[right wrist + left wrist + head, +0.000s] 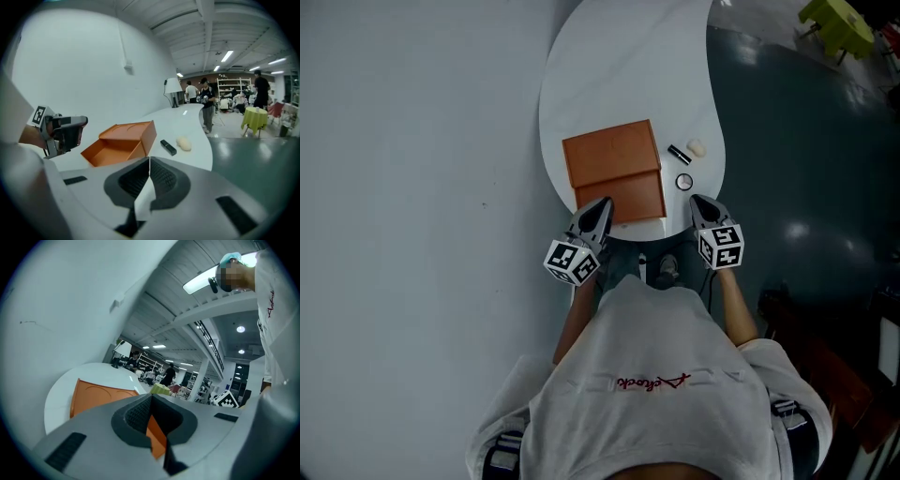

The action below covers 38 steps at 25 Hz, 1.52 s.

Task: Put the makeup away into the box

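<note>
My left tongs point(603, 204) and right tongs point(699, 201), both pressed together and empty, flank the box's point(614, 164) near edge. Right of the box, a tube point(679, 154), sponge point(697, 147) and compact point(684, 182) lie near the counter's point(619, 75) curved rim.

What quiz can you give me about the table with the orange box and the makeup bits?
1. True or false: the orange rectangular box on the white rounded table is open.
2. Pick one: what lies right beside the black lipstick tube? A) a cream egg-shaped sponge B) a blue brush C) a red comb
3. Short answer: what is the right gripper holding?

Key: 1 true, its tray is slid out. 2 A. 3 nothing, the jaws are shut and empty.
</note>
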Each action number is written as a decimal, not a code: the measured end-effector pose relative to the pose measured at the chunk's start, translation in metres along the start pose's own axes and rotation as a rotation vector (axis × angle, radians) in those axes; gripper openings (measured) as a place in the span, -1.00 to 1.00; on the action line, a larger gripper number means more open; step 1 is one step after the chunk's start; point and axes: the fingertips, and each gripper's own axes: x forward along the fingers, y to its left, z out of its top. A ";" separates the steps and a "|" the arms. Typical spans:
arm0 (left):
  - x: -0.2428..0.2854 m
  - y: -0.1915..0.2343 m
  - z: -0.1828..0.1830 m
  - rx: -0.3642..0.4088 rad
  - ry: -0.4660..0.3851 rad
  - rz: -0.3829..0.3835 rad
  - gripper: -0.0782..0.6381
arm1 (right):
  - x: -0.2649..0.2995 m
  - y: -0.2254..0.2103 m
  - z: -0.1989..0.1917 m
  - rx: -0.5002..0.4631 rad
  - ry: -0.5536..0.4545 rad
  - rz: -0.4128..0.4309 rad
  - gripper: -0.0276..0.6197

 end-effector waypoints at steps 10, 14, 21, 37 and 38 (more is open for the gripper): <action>-0.019 0.030 -0.033 -0.057 0.072 0.040 -0.76 | 0.018 0.015 -0.058 0.020 0.142 -0.002 -0.84; -0.022 0.037 -0.038 -0.070 0.082 0.039 -0.76 | 0.022 0.020 -0.069 0.019 0.164 0.003 -0.34; -0.022 0.040 -0.045 -0.076 0.097 0.034 -0.76 | 0.037 0.006 -0.077 -0.009 0.208 -0.042 -0.09; -0.044 0.045 -0.043 -0.113 0.054 0.087 -0.76 | 0.089 -0.023 -0.043 -0.163 0.328 -0.066 -0.10; -0.046 0.046 -0.043 -0.112 0.050 0.091 -0.76 | 0.089 -0.022 -0.043 -0.158 0.330 -0.062 -0.16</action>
